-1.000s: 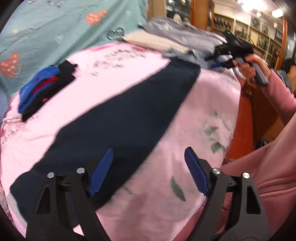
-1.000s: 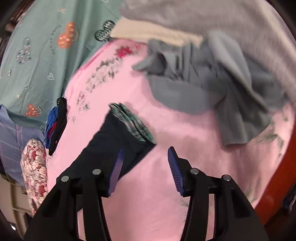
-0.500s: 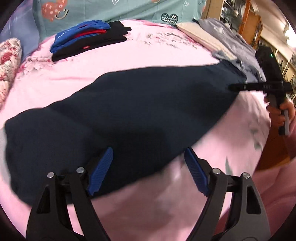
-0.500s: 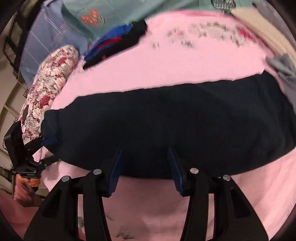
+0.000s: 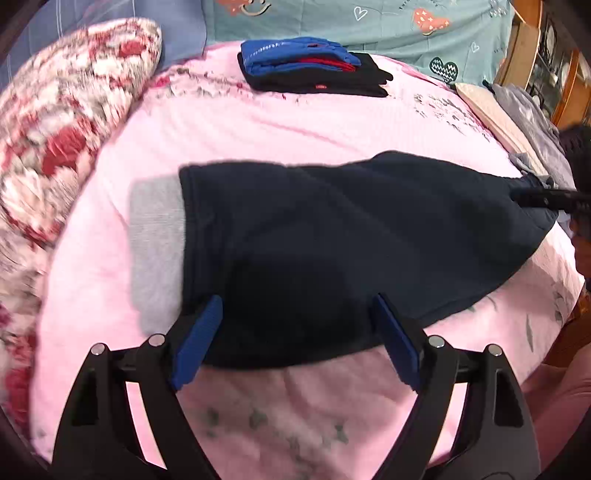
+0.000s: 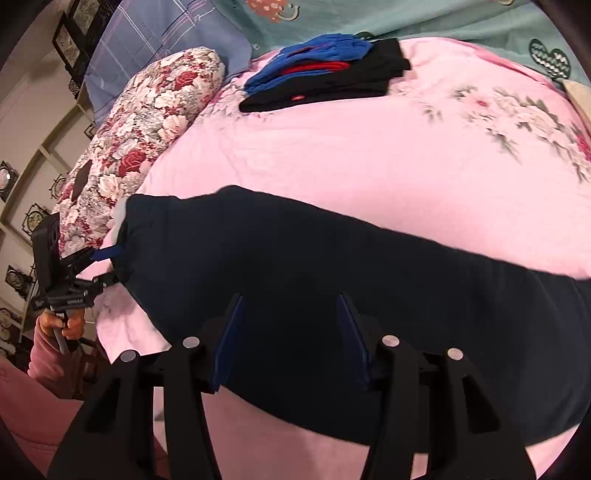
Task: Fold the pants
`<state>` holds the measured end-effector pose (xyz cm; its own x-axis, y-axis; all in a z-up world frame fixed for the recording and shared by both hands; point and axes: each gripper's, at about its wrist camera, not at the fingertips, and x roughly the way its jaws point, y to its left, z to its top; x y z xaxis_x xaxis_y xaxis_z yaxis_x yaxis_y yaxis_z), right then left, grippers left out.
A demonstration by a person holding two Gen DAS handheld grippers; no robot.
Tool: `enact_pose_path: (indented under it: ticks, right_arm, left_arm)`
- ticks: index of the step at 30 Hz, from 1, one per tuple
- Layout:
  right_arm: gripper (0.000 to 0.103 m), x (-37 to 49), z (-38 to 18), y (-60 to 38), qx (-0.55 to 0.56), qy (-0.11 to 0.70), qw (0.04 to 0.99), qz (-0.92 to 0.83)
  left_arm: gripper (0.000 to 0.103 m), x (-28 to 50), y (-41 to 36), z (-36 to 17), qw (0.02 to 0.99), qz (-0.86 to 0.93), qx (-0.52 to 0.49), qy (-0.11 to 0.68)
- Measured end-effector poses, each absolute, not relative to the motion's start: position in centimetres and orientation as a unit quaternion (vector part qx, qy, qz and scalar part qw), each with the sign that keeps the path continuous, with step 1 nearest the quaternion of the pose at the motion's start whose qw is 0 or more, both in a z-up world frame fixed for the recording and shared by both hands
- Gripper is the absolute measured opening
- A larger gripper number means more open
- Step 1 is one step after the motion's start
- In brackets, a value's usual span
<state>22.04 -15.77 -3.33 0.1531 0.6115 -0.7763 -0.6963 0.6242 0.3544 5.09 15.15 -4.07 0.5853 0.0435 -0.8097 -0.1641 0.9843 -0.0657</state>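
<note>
Left wrist view: the left gripper hangs with its blue pads spread wide, nothing between them, poised over the near edge of the dark navy pants. The pants lie stretched across the pink floral bedsheet, their near hem running right between the two open fingers. At the pants' left end a grey band of fabric sticks out flat on the sheet. Far right, the right gripper shows as a dark bar right at the pants' other end; whether it pinches the cloth cannot be told from here. Beyond the pants, well apart, sits a folded stack of blue, red and black clothes, with a rose-patterned pillow off to the left and a teal heart-print blanket behind. Right wrist view: the right gripper has its jaws parted, moderately wide, holding nothing, and the pants fill the space in front of and under them. Over at the left, the left gripper sits at the pants' far corner, its two fingers apart on either side of the cloth edge. The folded stack rests up the bed, the pillow alongside.
</note>
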Motion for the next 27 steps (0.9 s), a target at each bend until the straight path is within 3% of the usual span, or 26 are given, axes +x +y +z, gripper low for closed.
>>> enact_pose_path:
  ticks: [5, 13, 20, 27]
  right_arm:
    - [0.052, 23.8, -1.2, -12.4, -0.017, 0.466, 0.722, 0.512]
    - [0.052, 27.5, -2.3, -3.1, -0.099, 0.481, 0.672, 0.555]
    - [0.052, 30.2, -5.8, 0.5, -0.157, 0.555, 0.595, 0.559]
    - [0.052, 28.0, -4.3, 0.2, -0.184, 0.566, 0.512, 0.620]
  left_arm:
    - [0.092, 7.3, 14.1, 0.0, 0.917, -0.029, -0.088, 0.388]
    - [0.091, 13.2, 11.2, -6.2, 0.865, -0.099, -0.107, 0.481]
    - [0.092, 12.7, 11.7, -6.8, 0.871, -0.111, -0.126, 0.462]
    - [0.093, 12.7, 11.9, -7.1, 0.874, -0.123, -0.124, 0.453]
